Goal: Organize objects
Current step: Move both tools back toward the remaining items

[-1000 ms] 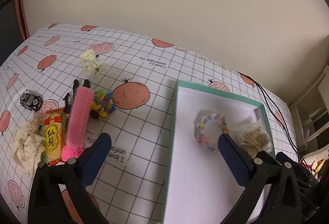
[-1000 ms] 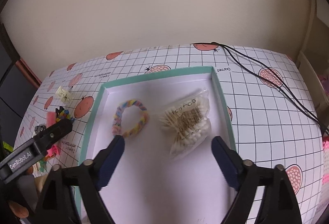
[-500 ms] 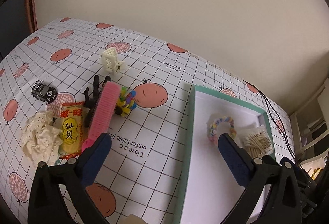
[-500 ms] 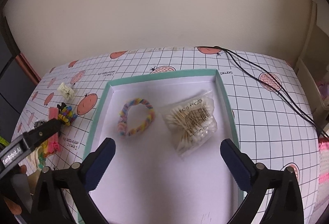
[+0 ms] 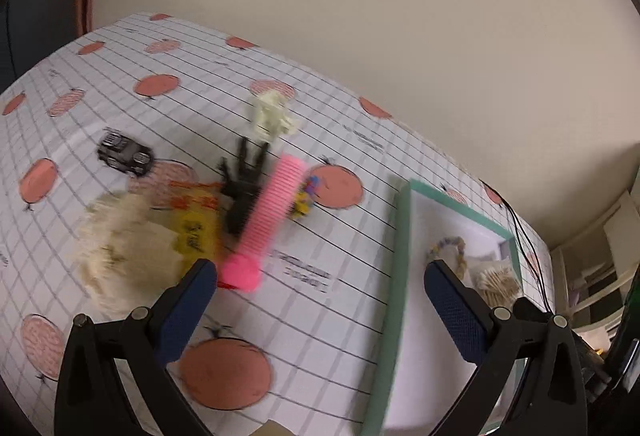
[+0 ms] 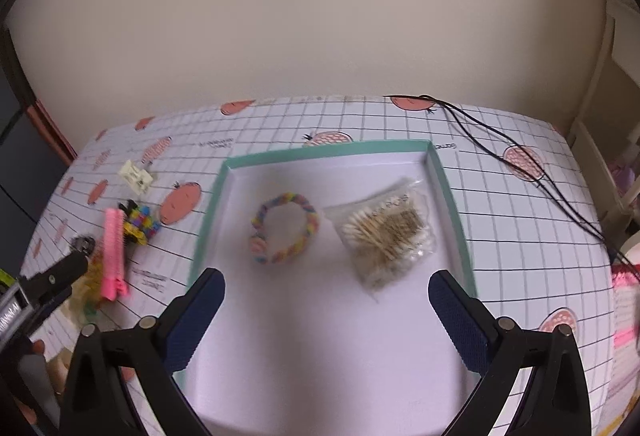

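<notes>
We hold the left gripper wide and empty over the desk, near the pink hair roller beside the yellow snack packet. Our right gripper gapes wide, empty, above the teal box holding the braided bracelet and cotton swab bag.

Motion-smeared throughout the left wrist view: cream lace bundle, yellow snack packet with print unreadable, black clip partly under the pink hair roller. Small colourful piece behind the roller too blurred to identify. Teal box cut off at the bottom edge. Cotton swab bag half hidden behind a jaw.
</notes>
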